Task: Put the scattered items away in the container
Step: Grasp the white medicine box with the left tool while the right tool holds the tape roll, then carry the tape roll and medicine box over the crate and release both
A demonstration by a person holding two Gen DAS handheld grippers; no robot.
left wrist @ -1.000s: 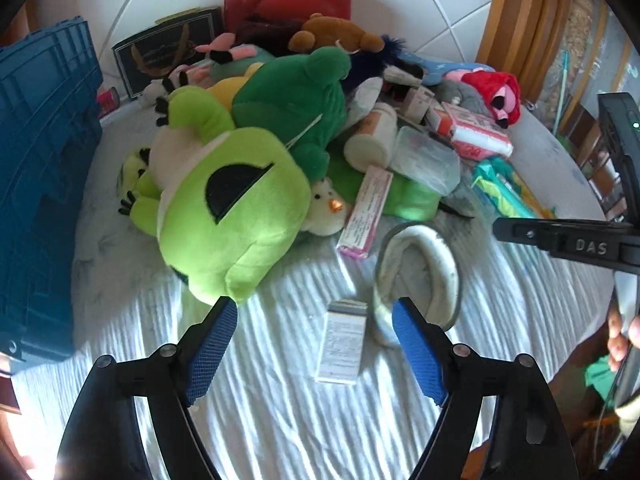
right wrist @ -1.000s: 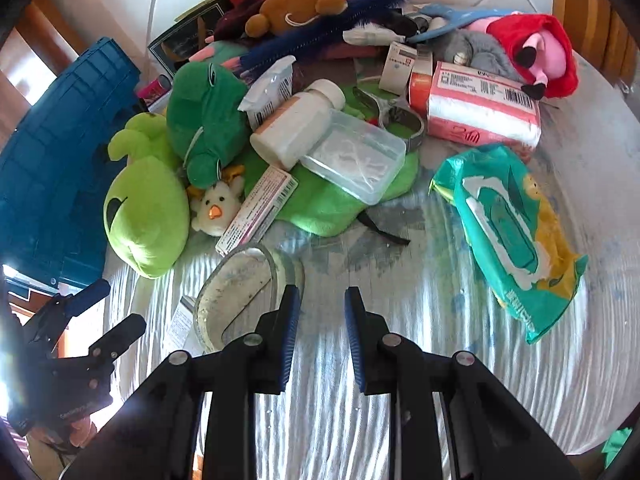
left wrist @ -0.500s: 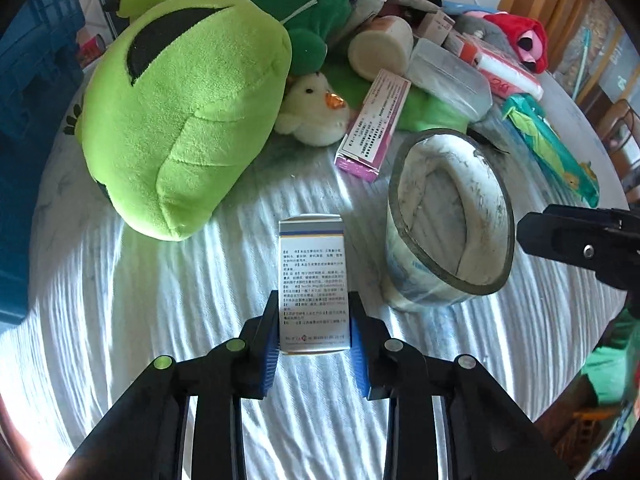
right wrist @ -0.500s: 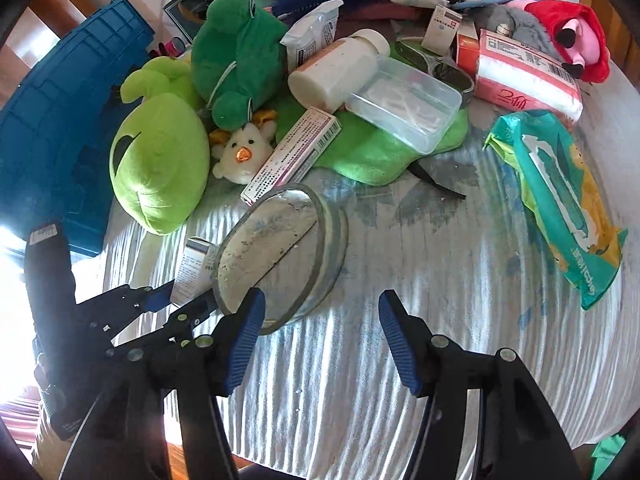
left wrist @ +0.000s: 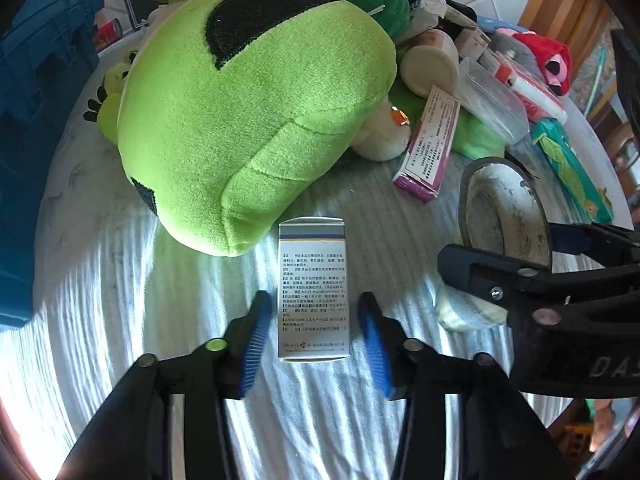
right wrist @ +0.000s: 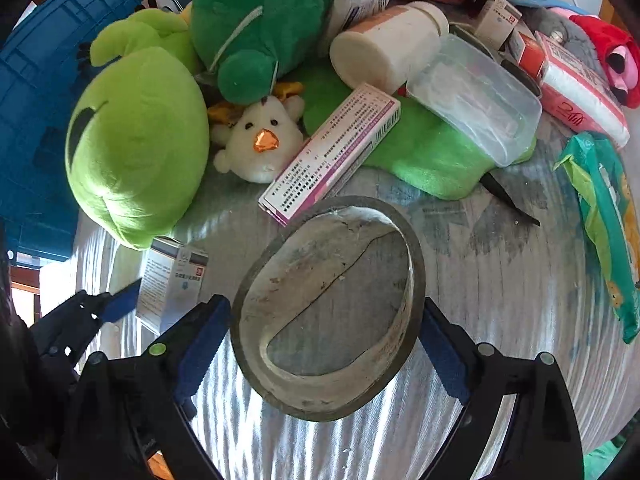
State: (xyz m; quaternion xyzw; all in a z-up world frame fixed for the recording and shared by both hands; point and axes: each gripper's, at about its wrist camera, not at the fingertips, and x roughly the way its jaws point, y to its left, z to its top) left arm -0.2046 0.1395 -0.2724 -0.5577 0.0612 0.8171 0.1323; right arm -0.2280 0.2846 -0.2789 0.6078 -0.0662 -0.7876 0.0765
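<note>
- Jaws of the left gripper (left wrist: 314, 344) stand parted at bottom centre of the left wrist view, with a white medicine box (left wrist: 313, 290) lying flat between the blue pads; a narrow gap shows on each side, so the box is released, not clamped
- Right gripper (right wrist: 320, 344) has its jaws spread wide around a grey tape roll (right wrist: 328, 308) at lower centre of the right wrist view — the pads sit right at the roll's outer rim, and whether they actually press it cannot be told
- In the left wrist view the same roll (left wrist: 506, 216) stands at middle right, with the right gripper's black fingers crossing in front of it
- Lime-green plush toy (left wrist: 248, 108) fills the upper centre of the left view, its lower edge just above the medicine box
- Blue crate (right wrist: 36, 92) runs along the left edge of the right wrist view, beside the plush
- Above the roll lie a long pink-edged carton (right wrist: 332, 152), a small white chick toy (right wrist: 260, 140), a dark green plush (right wrist: 260, 24), a white bottle (right wrist: 388, 44) on its side and a clear plastic tub (right wrist: 480, 96)
- A teal wipes packet (right wrist: 608, 220) lies at the right edge — all on a white ribbed cloth (left wrist: 100, 300) that covers the tabletop
</note>
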